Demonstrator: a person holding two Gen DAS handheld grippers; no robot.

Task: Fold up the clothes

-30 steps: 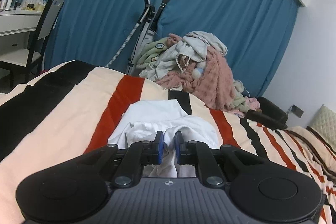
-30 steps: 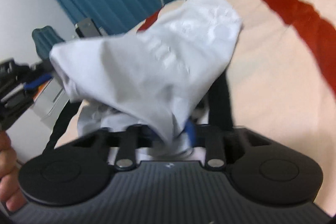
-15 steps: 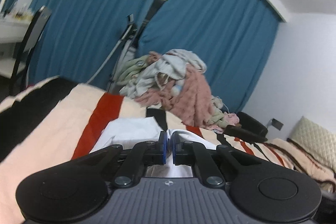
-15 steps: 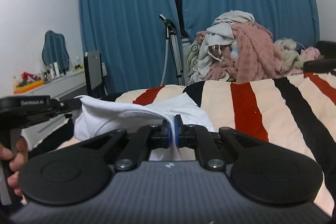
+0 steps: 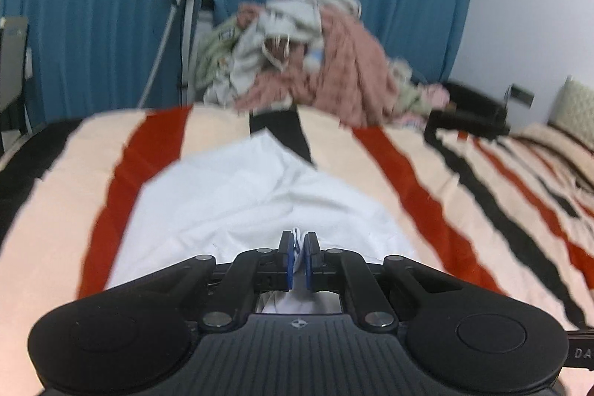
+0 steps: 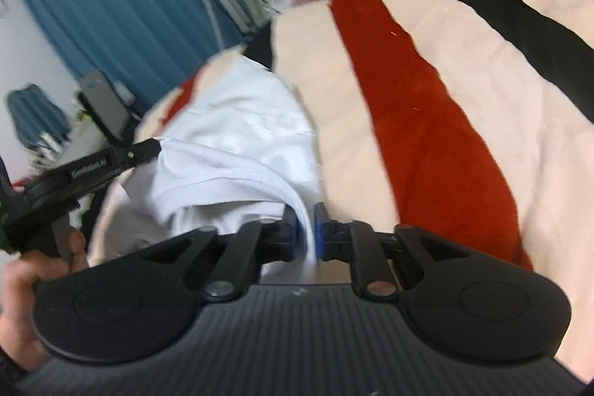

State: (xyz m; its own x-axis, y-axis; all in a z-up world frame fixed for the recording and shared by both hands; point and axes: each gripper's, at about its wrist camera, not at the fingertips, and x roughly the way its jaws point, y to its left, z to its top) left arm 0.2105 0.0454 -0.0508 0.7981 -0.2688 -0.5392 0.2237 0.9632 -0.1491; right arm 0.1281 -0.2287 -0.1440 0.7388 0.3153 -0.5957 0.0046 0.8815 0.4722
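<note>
Now the left claw [image 5: 299, 260] pinches the white garment [image 5: 237, 195] on the striped bed [image 5: 427, 173]; the right claw [image 6: 305, 234], just opening, straddles its hem.

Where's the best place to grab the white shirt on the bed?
Probably the near hem of the shirt, from this side of the bed. That thick stitched edge lies closest and gives a firm fold to pinch; the rest spreads flat.

White garment [image 5: 237, 195] lowered and spread flatter on striped blanket [image 6: 427, 121], right gripper [image 6: 305, 229] jaws just parted, cloth between them
</note>
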